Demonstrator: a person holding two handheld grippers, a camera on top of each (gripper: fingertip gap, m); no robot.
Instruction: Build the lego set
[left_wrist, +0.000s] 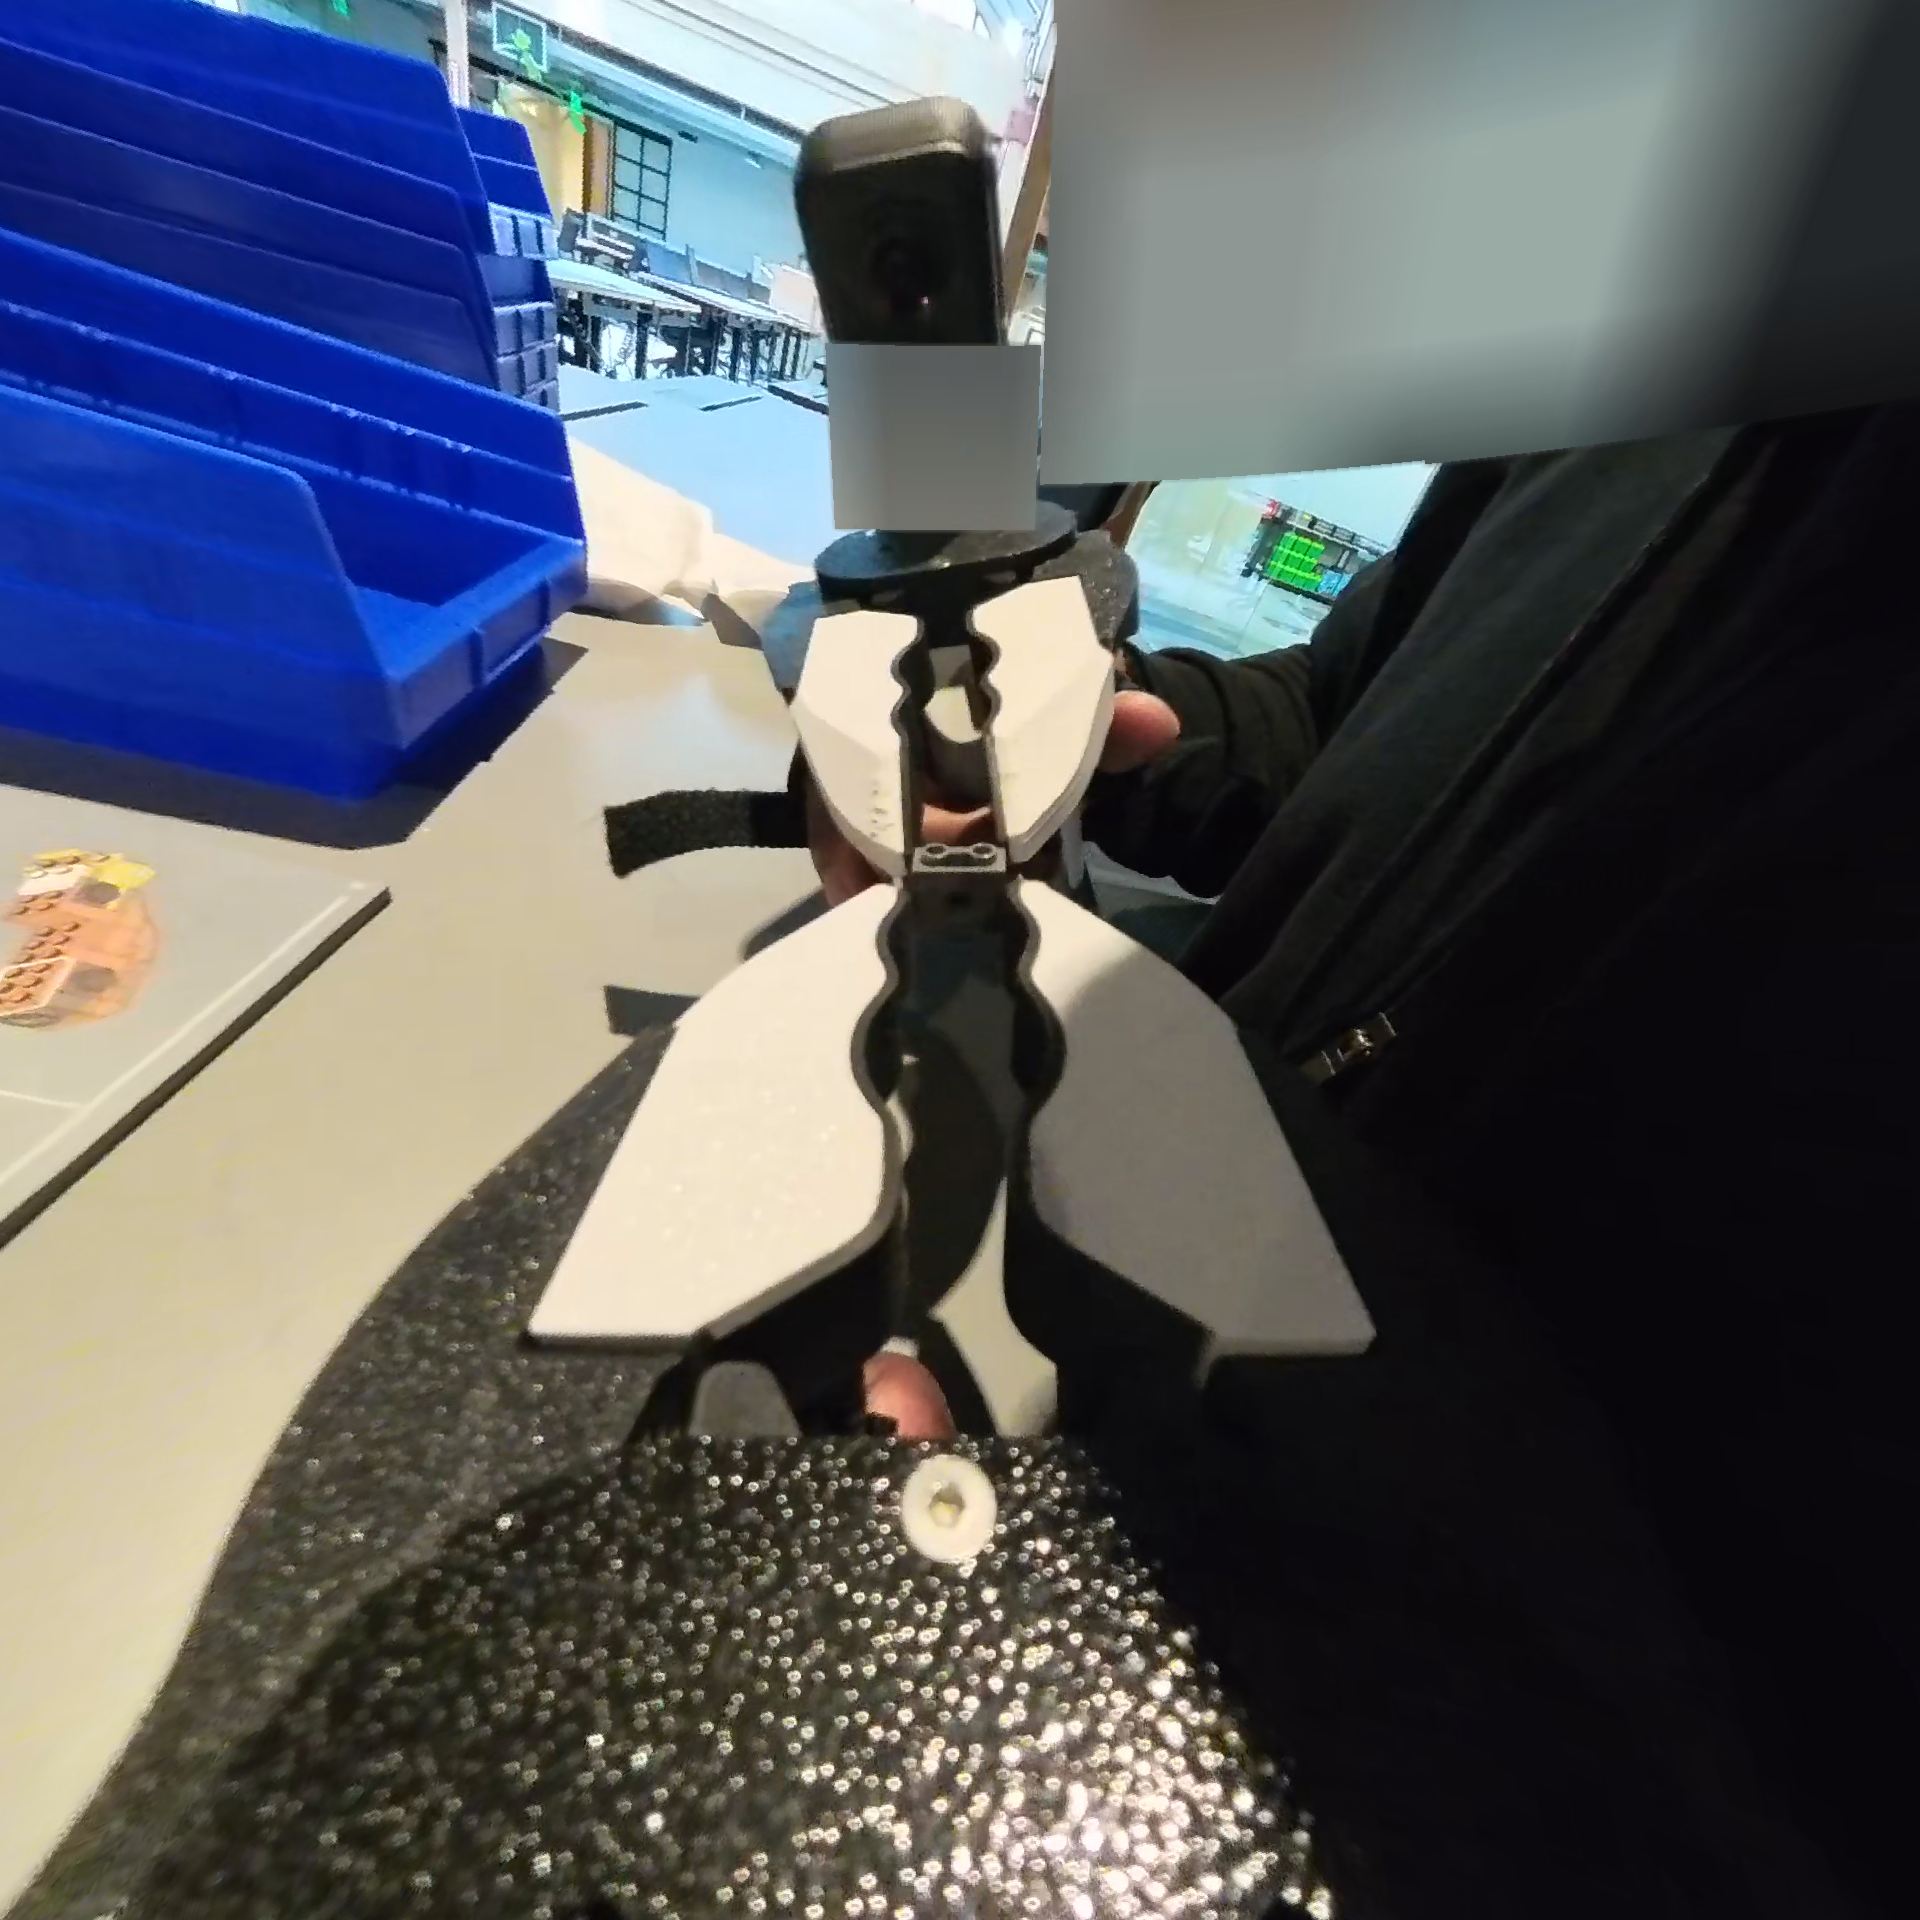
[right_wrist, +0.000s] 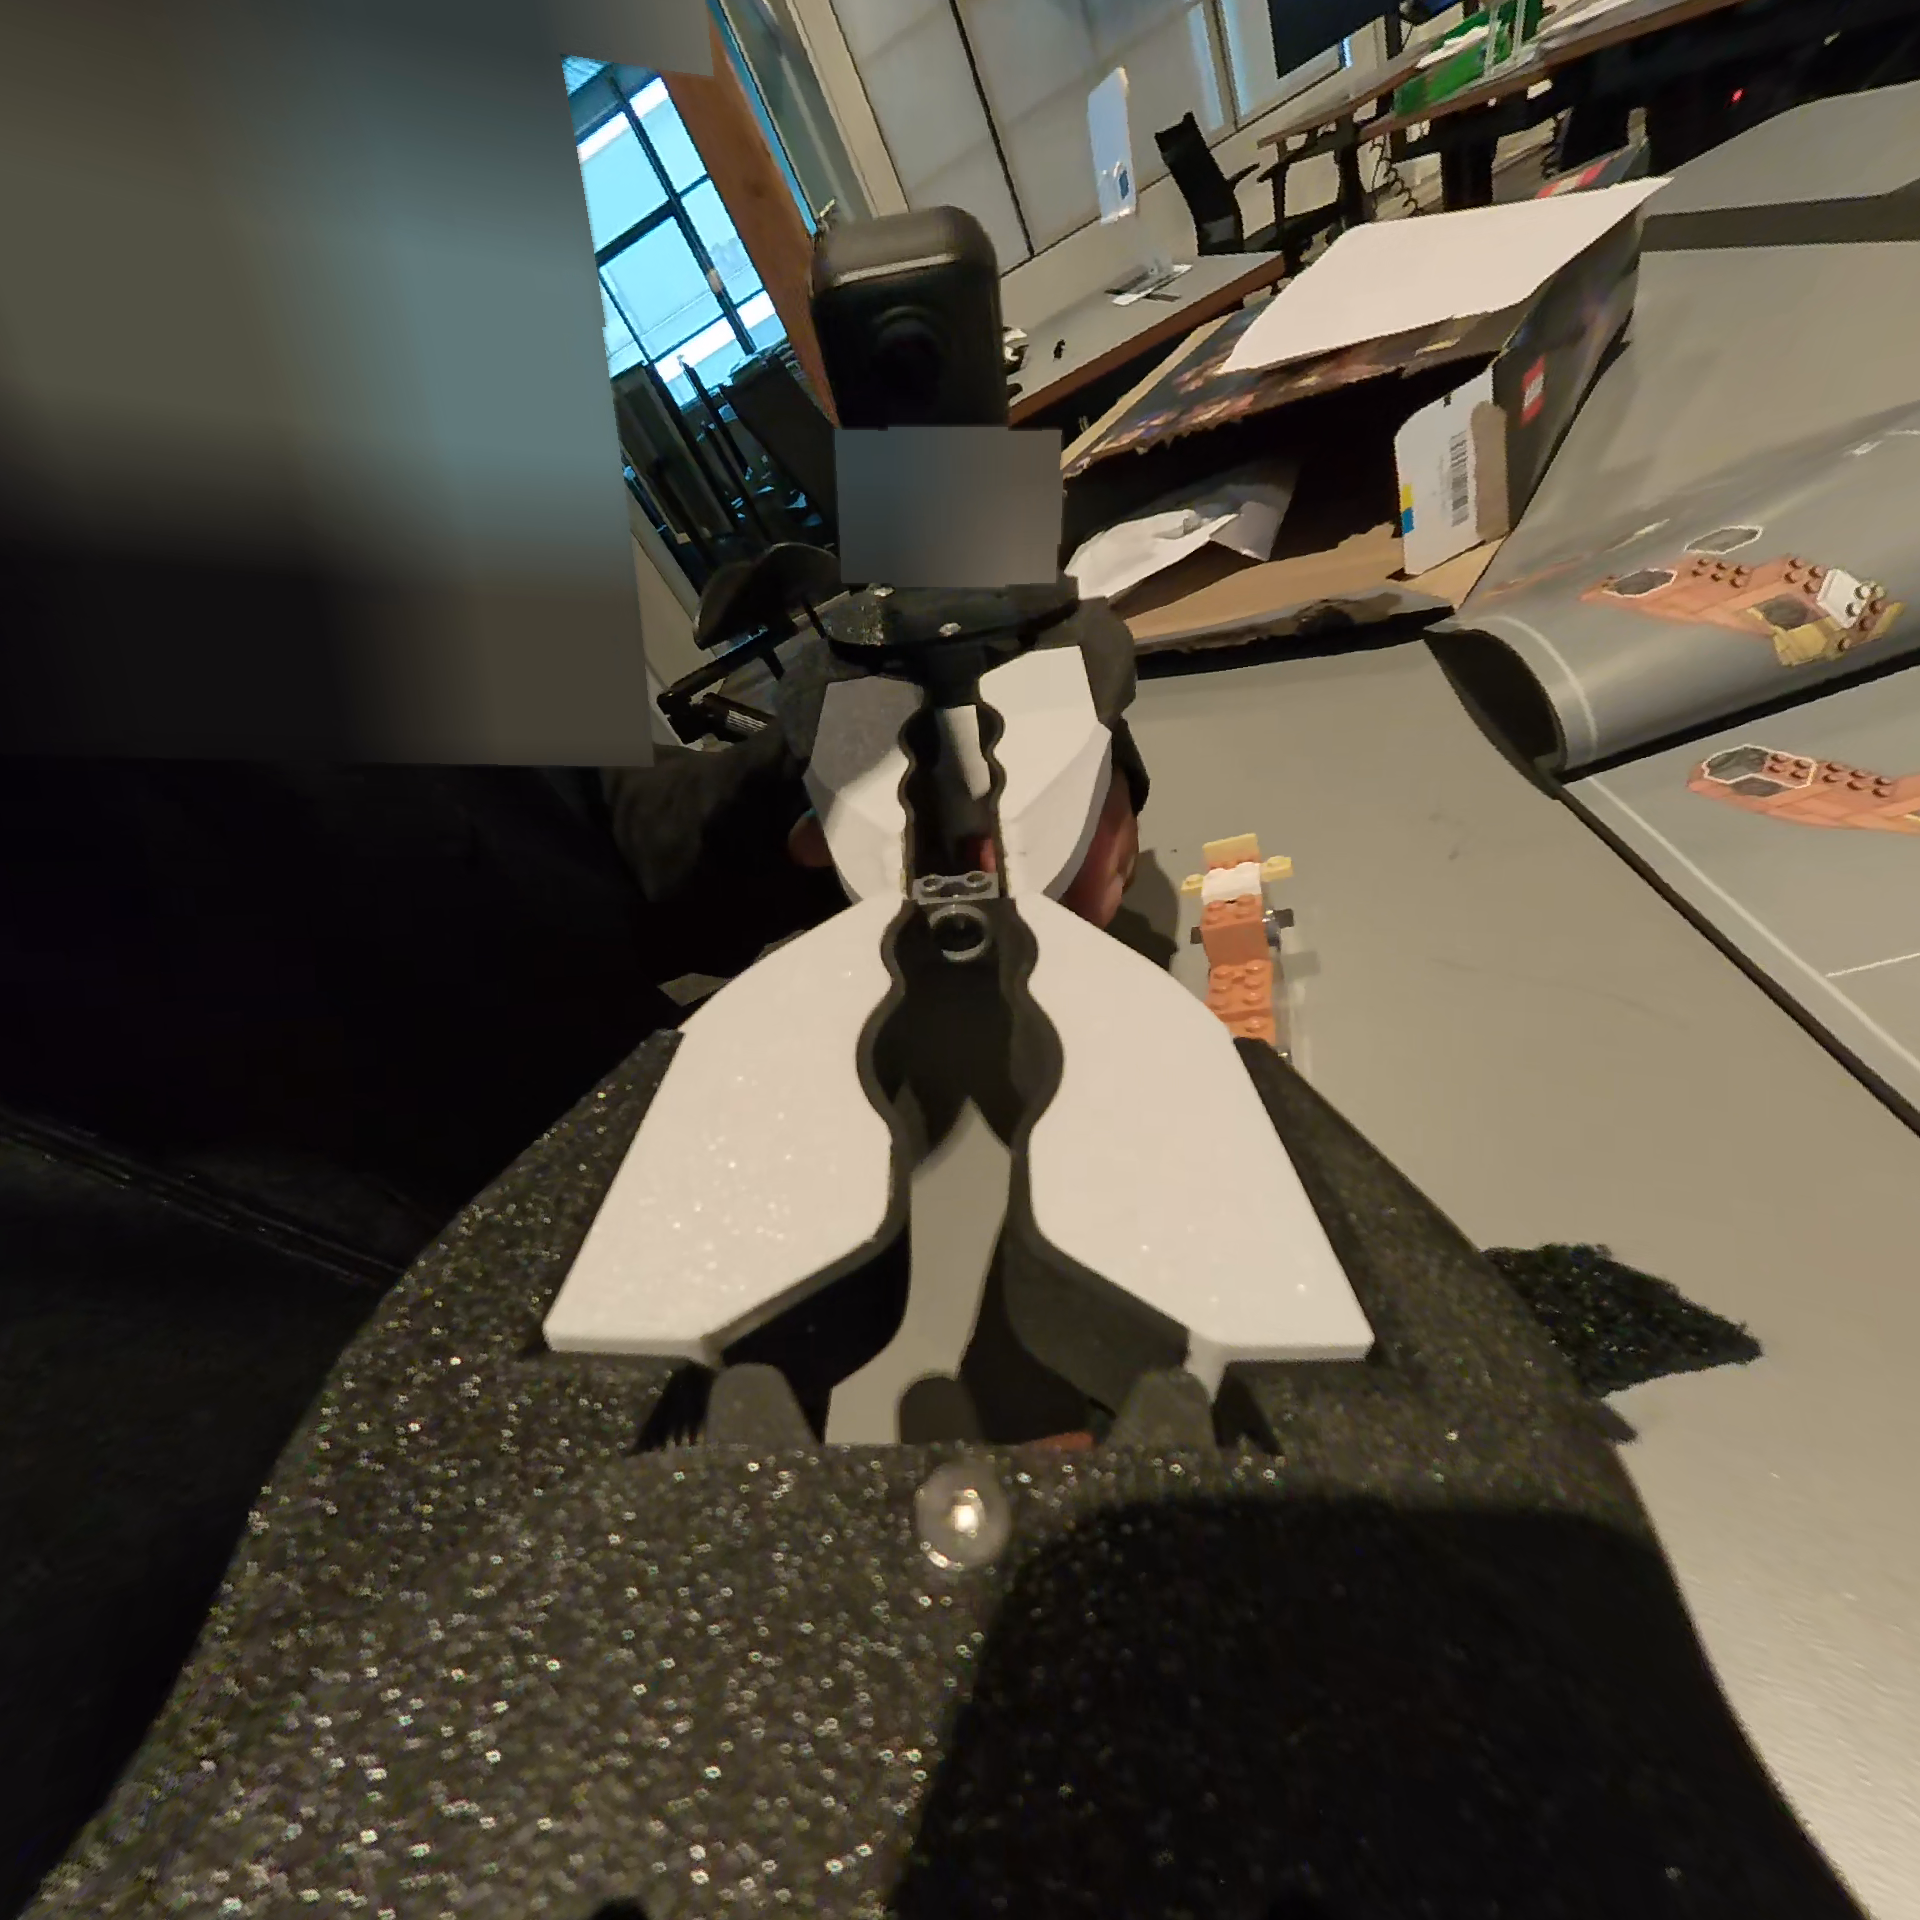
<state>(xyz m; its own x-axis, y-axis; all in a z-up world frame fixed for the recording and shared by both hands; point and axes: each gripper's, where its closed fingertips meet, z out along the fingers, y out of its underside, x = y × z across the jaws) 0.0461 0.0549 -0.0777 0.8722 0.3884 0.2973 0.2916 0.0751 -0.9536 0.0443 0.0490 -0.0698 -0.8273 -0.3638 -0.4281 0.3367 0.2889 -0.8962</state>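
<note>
I pinch the flat grey plate (right_wrist: 954, 885) with my left gripper (left_wrist: 956, 904) and the ring piece (right_wrist: 958, 928) with my right gripper (right_wrist: 956, 920), tip to tip, to join them.

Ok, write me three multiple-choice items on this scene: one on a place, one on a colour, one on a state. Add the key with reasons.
1. Where is the orange-brown partial build?
A) on the grey table beside the right gripper
B) inside a bin
C) on top of the box

2. What colour are the stacked bins?
A) red
B) blue
C) green

3. How does the set's box stand?
A) sealed
B) open, flap raised
C) crushed flat

Key:
1 A: it lies on the table, just beside the right gripper.
2 B: the left wrist view shows them plainly blue.
3 B: its white flap is lifted and the inside shows.
</note>
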